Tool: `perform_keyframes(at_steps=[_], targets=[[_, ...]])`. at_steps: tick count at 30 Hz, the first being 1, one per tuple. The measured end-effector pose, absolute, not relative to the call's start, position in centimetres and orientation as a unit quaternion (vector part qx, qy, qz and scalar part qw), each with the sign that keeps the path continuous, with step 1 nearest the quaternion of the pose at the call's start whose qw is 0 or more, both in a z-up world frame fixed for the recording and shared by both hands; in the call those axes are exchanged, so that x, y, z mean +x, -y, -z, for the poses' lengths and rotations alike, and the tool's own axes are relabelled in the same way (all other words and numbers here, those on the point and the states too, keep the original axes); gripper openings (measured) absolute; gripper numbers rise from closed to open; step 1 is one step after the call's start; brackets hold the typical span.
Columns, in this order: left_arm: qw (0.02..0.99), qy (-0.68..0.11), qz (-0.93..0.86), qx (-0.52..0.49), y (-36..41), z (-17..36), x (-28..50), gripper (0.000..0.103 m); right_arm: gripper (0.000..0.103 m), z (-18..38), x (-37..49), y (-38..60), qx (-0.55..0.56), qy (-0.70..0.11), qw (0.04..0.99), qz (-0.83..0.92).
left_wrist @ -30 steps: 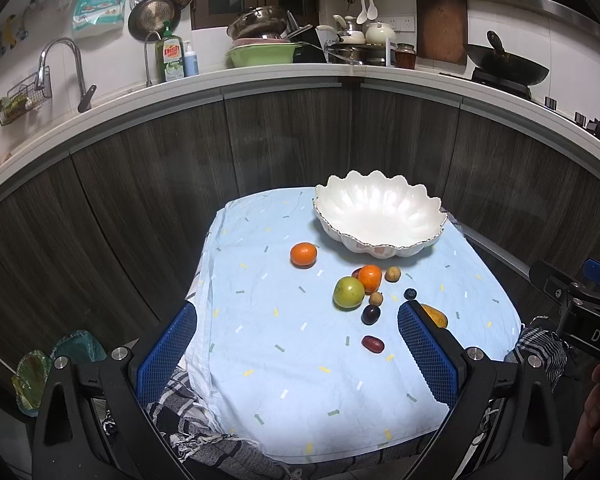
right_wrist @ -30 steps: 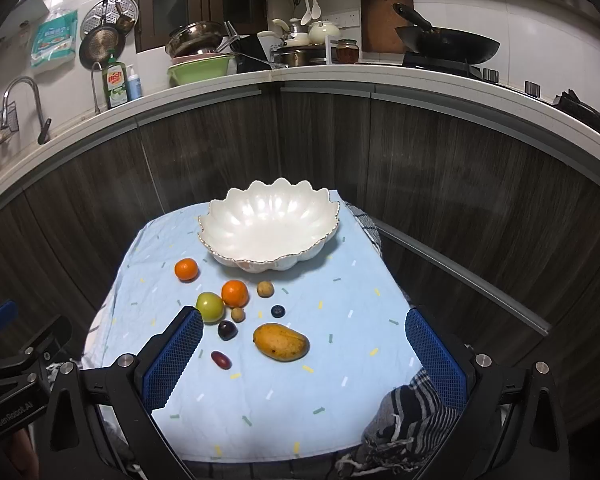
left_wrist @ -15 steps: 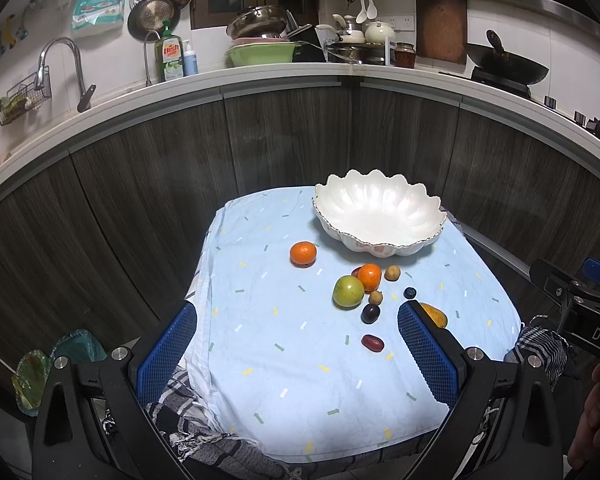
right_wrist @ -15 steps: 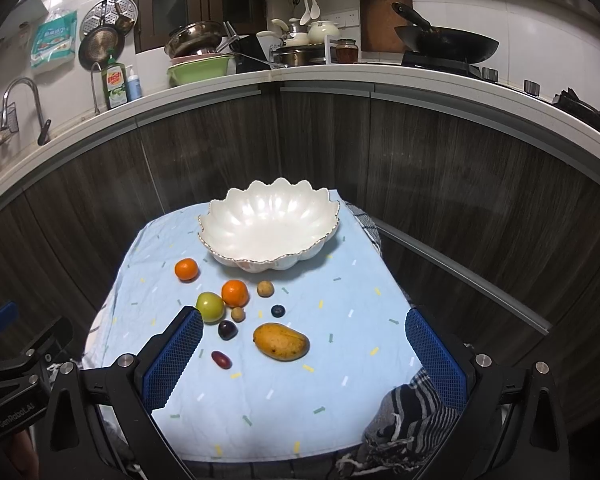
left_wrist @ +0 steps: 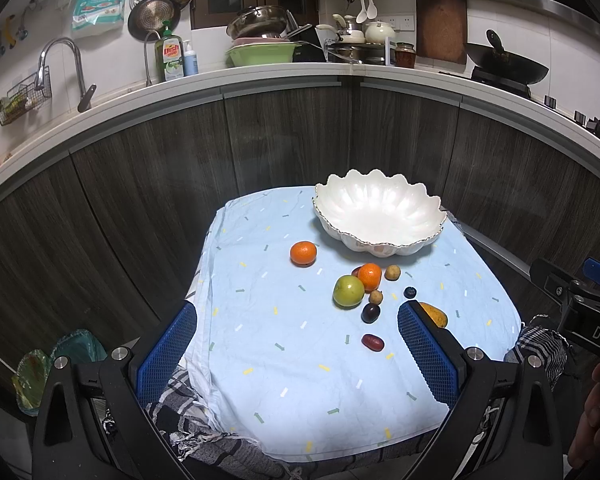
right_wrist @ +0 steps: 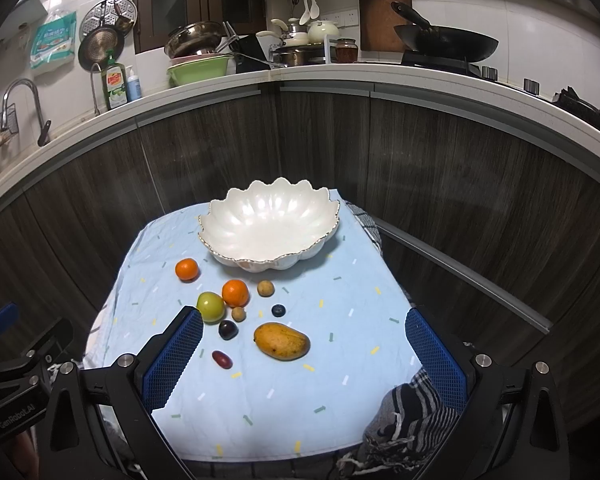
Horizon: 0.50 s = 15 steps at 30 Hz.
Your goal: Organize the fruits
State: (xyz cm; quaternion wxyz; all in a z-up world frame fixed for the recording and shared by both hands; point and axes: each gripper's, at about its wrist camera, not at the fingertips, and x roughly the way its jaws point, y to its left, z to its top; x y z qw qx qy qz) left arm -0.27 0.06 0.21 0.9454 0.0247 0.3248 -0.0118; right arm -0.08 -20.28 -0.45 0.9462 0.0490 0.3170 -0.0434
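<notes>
An empty white scalloped bowl stands at the far side of a small table with a light blue cloth. In front of it lie two tangerines, a green apple, a mango partly hidden in the left wrist view, a dark plum, a red date, a blueberry and small brown fruits. My left gripper and right gripper hover open over the near edge, holding nothing.
Dark wood cabinets curve behind the table under a white counter with a sink tap, dish soap, a green basin and a wok. A striped cloth hangs under the blue one. A hand shows at right.
</notes>
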Motion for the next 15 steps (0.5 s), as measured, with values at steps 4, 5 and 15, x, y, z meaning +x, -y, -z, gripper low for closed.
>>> perform_keyframes(at_steps=[4,5,15], targets=[[0.945,-0.325,0.012,0.025,-0.07,-0.21,-0.28,0.102,0.103,0.45,-0.09,20.3,0.049,-0.317,0.946,0.043],[0.945,-0.325,0.012,0.025,-0.08,-0.2,-0.26,0.102,0.103,0.45,-0.09,20.29,0.049,-0.317,0.946,0.043],[0.944,-0.327,0.009,0.028,-0.1,0.09,-0.38,0.102,0.103,0.76,-0.03,19.95,0.051,-0.321,0.945,0.041]])
